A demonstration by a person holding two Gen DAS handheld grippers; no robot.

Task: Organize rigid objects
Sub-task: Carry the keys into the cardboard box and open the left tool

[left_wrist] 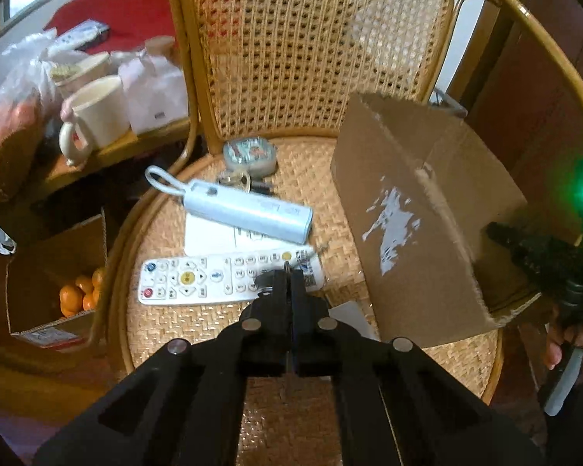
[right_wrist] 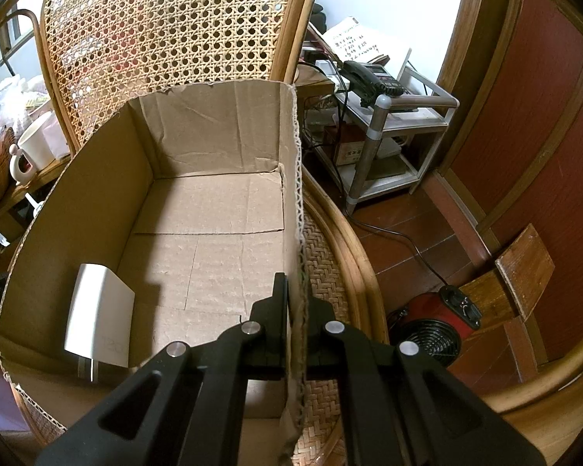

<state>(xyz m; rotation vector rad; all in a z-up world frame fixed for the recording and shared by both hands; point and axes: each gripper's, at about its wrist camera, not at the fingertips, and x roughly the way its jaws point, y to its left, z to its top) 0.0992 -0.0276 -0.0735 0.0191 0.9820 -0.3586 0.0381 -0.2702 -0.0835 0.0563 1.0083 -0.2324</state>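
On a rattan chair seat, the left gripper (left_wrist: pixel 287 272), fingers clenched together on nothing, is hovering over the remote control (left_wrist: pixel 221 277) near the front edge. The right gripper (right_wrist: pixel 296 299) is pinching the cardboard box's (right_wrist: pixel 213 209) right wall, probably steadying it. A white power bank (left_wrist: pixel 248 209) is lying behind, the box floor largely bare.

Rattan chair seat (left_wrist: pixel 198 334): remote (left_wrist: pixel 221 279), power bank (left_wrist: pixel 245 209), cardboard box (left_wrist: pixel 419 209).

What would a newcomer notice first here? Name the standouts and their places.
The cardboard box on the wicker chair, its right wall pinched by the shut right gripper. Beside it on the seat lie a white remote and a pale-blue power bank, near the shut left gripper.
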